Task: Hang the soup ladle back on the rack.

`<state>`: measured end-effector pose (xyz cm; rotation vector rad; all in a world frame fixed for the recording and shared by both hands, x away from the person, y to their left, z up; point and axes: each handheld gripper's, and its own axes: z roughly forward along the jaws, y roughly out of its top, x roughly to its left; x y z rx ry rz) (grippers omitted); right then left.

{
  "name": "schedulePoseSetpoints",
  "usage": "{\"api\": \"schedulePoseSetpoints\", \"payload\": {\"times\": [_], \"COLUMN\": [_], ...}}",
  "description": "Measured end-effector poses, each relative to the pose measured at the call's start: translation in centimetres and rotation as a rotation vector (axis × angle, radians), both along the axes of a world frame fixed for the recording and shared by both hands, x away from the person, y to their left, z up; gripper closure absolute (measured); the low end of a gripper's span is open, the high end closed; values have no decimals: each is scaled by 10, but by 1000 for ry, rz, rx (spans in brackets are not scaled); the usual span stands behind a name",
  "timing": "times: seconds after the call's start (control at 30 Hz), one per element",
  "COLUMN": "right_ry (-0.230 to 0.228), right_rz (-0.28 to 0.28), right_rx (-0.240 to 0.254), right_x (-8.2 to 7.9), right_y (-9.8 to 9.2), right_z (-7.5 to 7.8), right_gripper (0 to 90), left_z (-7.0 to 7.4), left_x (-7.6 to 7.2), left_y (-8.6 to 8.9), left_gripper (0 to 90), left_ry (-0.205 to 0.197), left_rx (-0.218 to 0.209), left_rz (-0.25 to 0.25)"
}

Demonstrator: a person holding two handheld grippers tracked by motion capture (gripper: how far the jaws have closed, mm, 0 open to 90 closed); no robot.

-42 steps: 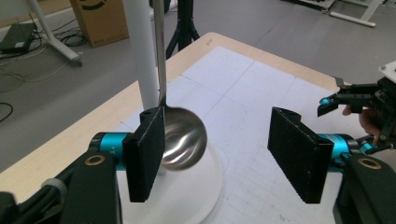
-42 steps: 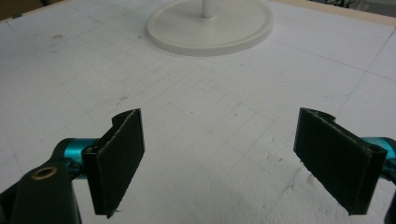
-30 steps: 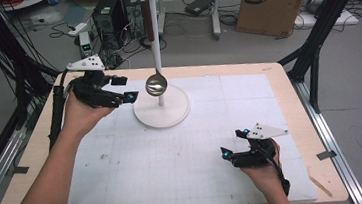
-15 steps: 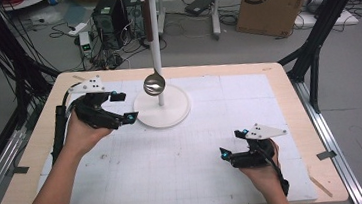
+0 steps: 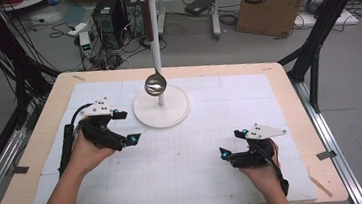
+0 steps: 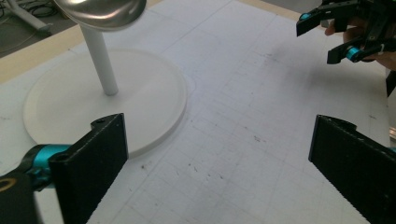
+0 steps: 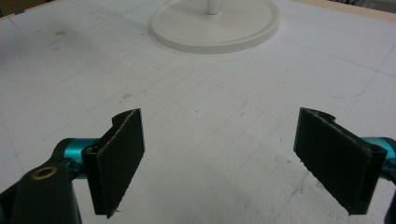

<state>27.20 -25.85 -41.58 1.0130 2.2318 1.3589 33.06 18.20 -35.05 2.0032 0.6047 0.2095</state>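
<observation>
At far left, the left gripper (image 5: 123, 126) is held with fingers spread and empty beside the stand (image 5: 162, 106), where a ladle (image 5: 155, 84) hangs. Rightward, the right gripper (image 5: 230, 152) is open above bare surface (image 5: 185, 167); hanging is judged done.

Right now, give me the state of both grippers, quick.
Left gripper: open, holding nothing, beside the stand base.
Right gripper: open, holding nothing, over the white mat.

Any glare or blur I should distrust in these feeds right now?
High view: soft but readable, the hanging ladle catches a bright reflection. Left gripper view: ladle bowl glares, near fingers slightly blurred. Right gripper view: even light, stand base sharp enough.
</observation>
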Motion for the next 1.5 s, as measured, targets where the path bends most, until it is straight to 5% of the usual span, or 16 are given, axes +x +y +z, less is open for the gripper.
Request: {"api": "schedulePoseSetpoints", "payload": {"times": [0.63,1.5], "right_ry": [2,12], "right_rz": [1,23], "right_rx": [-12,-26], "right_x": [-2,1], "right_y": [-1,9], "right_z": [-2,-5], "right_gripper": [150,150], "left_z": [-24,-46], "left_x": [-20,-23], "left_y": [-1,9], "left_gripper": [16,16], "left_ry": [-16,12], "left_rx": [22,47], "left_rz": [6,66]}}
